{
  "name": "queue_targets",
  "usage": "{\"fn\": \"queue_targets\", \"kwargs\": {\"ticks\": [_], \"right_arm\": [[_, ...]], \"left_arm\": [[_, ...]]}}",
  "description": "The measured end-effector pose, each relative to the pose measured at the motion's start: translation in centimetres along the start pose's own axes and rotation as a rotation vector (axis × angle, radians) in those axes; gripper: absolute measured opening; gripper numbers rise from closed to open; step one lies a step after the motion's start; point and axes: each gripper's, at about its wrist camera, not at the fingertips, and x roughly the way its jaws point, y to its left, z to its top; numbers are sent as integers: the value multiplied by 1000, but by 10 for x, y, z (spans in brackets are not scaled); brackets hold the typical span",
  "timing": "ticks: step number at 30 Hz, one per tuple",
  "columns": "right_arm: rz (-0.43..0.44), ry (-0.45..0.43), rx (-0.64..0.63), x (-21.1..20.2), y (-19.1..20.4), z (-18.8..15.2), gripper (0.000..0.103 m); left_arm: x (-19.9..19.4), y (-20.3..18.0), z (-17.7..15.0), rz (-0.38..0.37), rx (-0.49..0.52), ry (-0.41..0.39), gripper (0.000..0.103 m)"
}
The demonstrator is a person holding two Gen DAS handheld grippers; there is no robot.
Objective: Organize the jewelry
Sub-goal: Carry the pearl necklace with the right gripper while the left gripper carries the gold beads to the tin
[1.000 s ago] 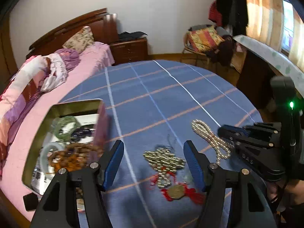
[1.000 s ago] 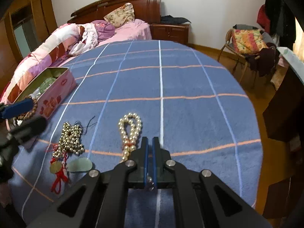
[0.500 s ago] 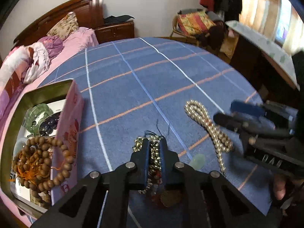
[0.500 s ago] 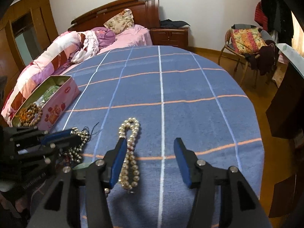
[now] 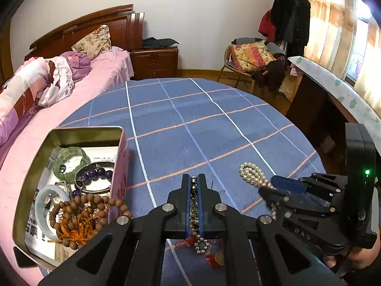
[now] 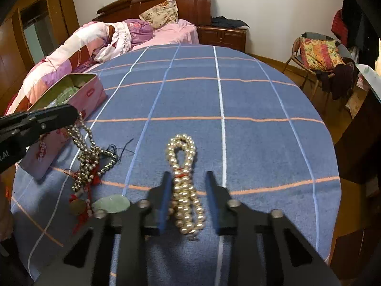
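My left gripper [image 5: 194,182] is shut on a metal bead necklace [image 5: 195,212] with red tassels. It lifts one end while the rest trails on the cloth [image 6: 89,159]. My right gripper [image 6: 188,182] is open, its fingers either side of a looped pearl strand [image 6: 184,166] lying on the blue checked tablecloth [image 6: 214,100]; the strand also shows in the left wrist view [image 5: 251,174]. An open pink tin [image 5: 119,166] at the left holds a green bangle, purple beads and wooden beads [image 5: 81,211].
A pale green jade pendant [image 6: 110,203] and a brass coin charm [image 6: 77,206] lie on the cloth by the necklace's red tassels. The tin [image 6: 81,90] stands at the table's left edge. A bed stands beyond, a chair and desk to the right.
My left gripper closed on the metal bead necklace and raised it. My right gripper opened after being shut and moved forward so its fingers straddle the pearl strand.
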Motion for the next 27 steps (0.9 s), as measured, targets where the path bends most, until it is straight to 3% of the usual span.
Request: {"fn": "queue_targets", "kwargs": {"ticks": [15, 27], "right_arm": [[19, -61, 44, -11, -7, 2, 9], [56, -151, 25, -37, 10, 16, 9]], "left_arm": [[-26, 19, 16, 13, -51, -81, 4], [-69, 22, 45, 18, -36, -209, 4]]}}
